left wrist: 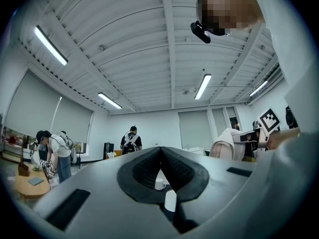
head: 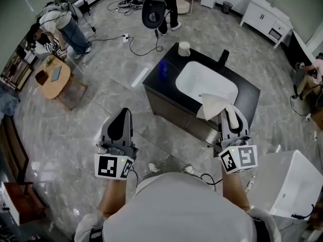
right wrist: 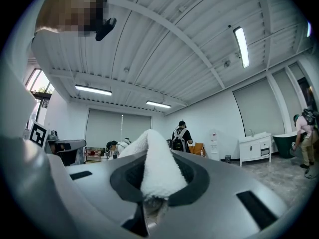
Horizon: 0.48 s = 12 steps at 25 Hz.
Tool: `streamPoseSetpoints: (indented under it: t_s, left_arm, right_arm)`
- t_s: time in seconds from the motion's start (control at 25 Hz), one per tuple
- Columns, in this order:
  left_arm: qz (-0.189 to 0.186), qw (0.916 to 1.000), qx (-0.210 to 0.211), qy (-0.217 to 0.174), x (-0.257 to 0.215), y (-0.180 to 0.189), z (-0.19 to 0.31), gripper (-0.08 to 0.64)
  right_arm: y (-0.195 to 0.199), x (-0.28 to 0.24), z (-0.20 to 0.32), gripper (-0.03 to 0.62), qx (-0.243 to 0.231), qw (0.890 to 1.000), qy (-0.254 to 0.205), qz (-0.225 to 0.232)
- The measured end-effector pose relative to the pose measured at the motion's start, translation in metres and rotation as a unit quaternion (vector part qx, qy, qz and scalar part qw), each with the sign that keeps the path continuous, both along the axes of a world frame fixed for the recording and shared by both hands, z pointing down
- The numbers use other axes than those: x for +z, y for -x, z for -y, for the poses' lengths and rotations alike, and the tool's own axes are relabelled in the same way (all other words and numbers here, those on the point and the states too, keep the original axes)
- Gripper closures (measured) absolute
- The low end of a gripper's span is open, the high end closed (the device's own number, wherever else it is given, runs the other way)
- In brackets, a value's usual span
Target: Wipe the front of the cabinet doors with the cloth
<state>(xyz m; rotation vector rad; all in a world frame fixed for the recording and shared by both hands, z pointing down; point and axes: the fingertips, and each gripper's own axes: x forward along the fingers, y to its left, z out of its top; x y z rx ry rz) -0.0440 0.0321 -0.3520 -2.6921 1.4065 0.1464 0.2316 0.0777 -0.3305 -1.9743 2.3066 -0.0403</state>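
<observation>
A dark cabinet (head: pixel 169 105) with a black top and a white basin (head: pixel 204 83) stands ahead of me on the grey floor. Its front doors face me, low and in shadow. My right gripper (head: pixel 231 116) is shut on a white cloth (head: pixel 212 106), which hangs over the cabinet's near right edge. The right gripper view shows the cloth (right wrist: pixel 154 166) pinched between the jaws. My left gripper (head: pixel 121 122) hangs over the floor left of the cabinet, jaws closed with nothing in them; its tips (left wrist: pixel 160 149) meet in the left gripper view.
A white mug (head: pixel 184 48) sits on the cabinet's far corner. Beyond it stand a black office chair (head: pixel 153 11) and a person. A round wooden table (head: pixel 53 77) is at the left, a white box (head: pixel 287 185) at my right, and cables cross the floor.
</observation>
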Motion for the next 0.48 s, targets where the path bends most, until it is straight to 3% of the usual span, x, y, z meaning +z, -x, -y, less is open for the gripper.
streamPoseSetpoints:
  t_s: [0.48]
  left_arm:
    - [-0.014,0.9998,0.0,0.011,0.017,0.032,0.01,0.543]
  right_arm:
    - [0.048,-0.004,0.018,0.522,-0.021,1.0,-0.011,-0.005]
